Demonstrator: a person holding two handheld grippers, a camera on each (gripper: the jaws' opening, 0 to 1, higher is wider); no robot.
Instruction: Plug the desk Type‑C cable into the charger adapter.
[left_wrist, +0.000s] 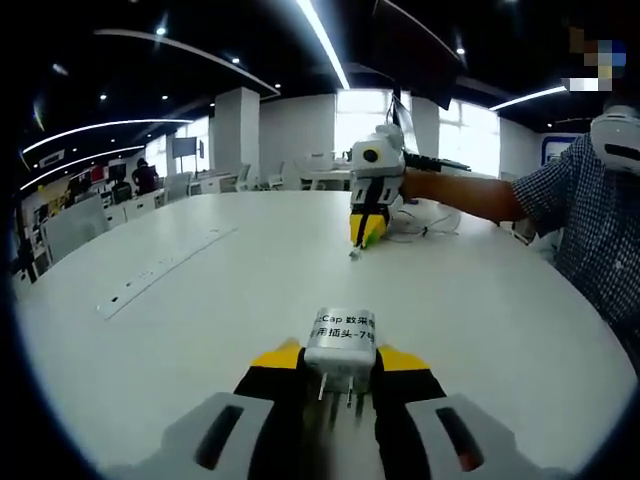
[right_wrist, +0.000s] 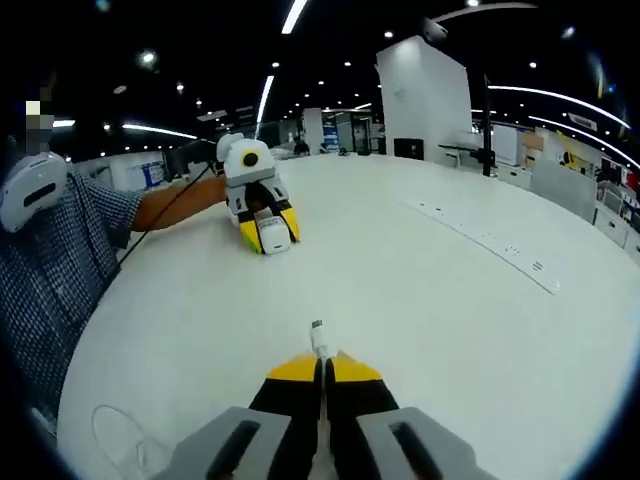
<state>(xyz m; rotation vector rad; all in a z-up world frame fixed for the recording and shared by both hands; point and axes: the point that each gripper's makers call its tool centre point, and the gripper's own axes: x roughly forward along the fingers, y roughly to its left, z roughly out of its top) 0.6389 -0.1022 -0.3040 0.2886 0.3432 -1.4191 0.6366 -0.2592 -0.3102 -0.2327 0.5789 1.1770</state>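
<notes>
While we are pinching the charger adapter (left_wrist: 341, 345) in the left gripper (left_wrist: 338, 362) and the Type-C cable (right_wrist: 318, 340) plug in the right gripper (right_wrist: 322, 368), both well apart above the desk (right_wrist: 420, 300), we are risking misaligning plug and port, jamming the tip.

1. The boxy white charger adapter (left_wrist: 341, 345) carries a label with dark print.
2. The thin white Type‑C cable (right_wrist: 318, 338) has a seemingly silver tip.
3. Both grippers show yellow-and-black jaws.
4. The person's sleeve (left_wrist: 578, 200) is blue-and-white checked.
5. The broad table (right_wrist: 420, 290) is plain white.
</notes>
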